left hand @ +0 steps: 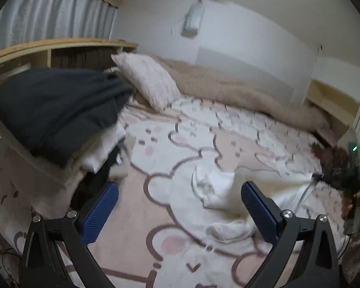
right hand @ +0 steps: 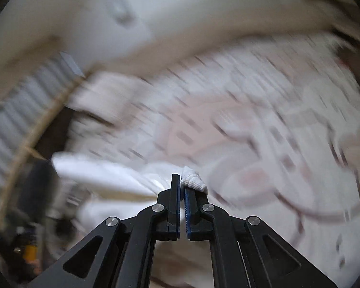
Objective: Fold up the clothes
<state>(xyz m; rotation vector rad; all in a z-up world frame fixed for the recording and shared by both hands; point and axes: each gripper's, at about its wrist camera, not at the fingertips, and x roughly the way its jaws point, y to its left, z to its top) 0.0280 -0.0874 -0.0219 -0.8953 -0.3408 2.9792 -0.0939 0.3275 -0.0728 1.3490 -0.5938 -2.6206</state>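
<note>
- Left wrist view: the left hand-held gripper hangs over the bed with its blue pads spread wide and nothing between them.
- The white garment lies crumpled on the bear-print sheet, just ahead of the spread fingers and reaching toward the right pad.
- A pile of clothes topped by a dark garment sits at the left, near a pale pillow.
- At the right edge, the right hand-held gripper appears blurred, at the garment's far end.
- Right wrist view: the right hand-held gripper is pressed together, pinching a ribbed edge of the white garment, which pokes out beside the fingertips; the rest trails off to the left. The surroundings are heavily blurred.
</note>
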